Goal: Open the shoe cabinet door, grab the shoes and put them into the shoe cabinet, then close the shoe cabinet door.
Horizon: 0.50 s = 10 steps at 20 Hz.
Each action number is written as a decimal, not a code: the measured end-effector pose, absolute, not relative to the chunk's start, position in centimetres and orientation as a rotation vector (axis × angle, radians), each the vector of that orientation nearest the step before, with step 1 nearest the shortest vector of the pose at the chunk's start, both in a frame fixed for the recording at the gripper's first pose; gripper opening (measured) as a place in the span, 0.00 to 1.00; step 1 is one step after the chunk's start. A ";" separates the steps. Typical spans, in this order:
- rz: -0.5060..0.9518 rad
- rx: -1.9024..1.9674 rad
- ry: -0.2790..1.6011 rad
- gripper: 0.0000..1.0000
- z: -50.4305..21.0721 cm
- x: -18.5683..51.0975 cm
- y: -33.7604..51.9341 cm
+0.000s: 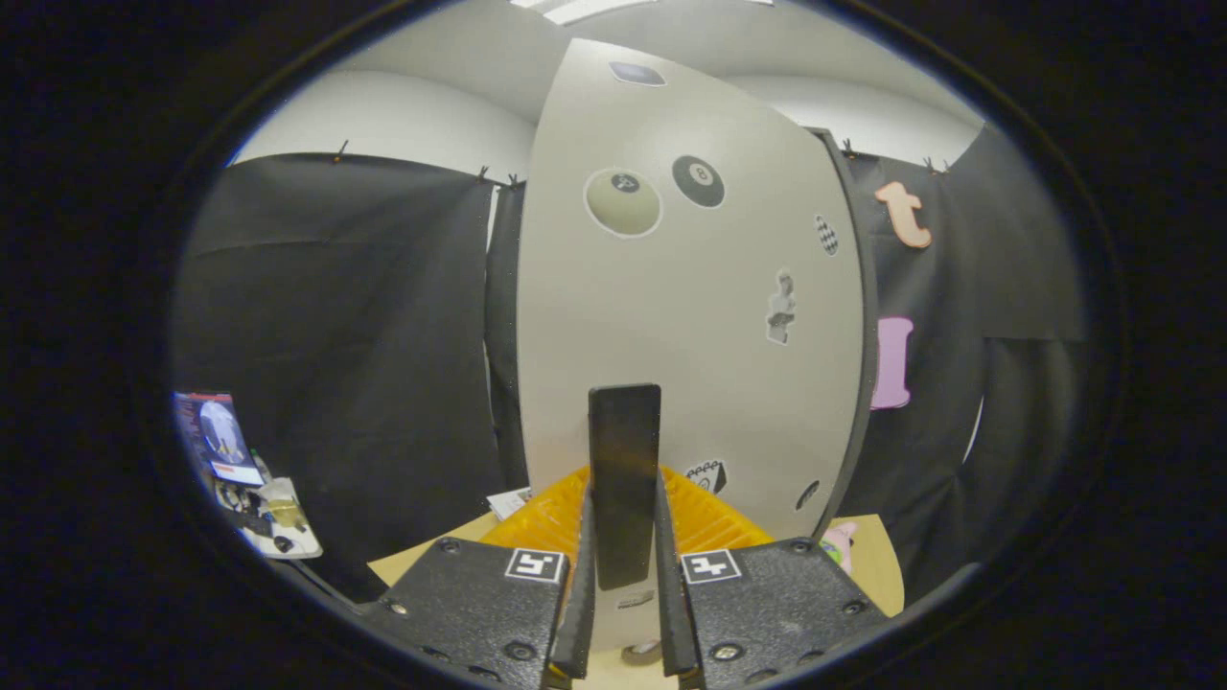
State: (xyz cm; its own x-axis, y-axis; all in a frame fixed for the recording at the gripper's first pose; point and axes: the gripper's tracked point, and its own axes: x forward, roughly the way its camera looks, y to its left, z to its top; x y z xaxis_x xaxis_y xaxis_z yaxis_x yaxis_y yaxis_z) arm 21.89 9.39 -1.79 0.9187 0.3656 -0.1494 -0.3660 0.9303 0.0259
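Claw fingers clamp the dark handle of the sticker-covered pale shoe cabinet door at twelve o'clock, an orange basket just behind on the wooden counter, black cloth walls around.
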 end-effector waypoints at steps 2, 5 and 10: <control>0.362 -0.006 0.141 0.31 -1.7 22.1 9.1; 0.340 -0.011 0.121 0.31 -1.5 22.1 8.4; 0.295 -0.025 0.100 0.27 -1.3 22.3 7.4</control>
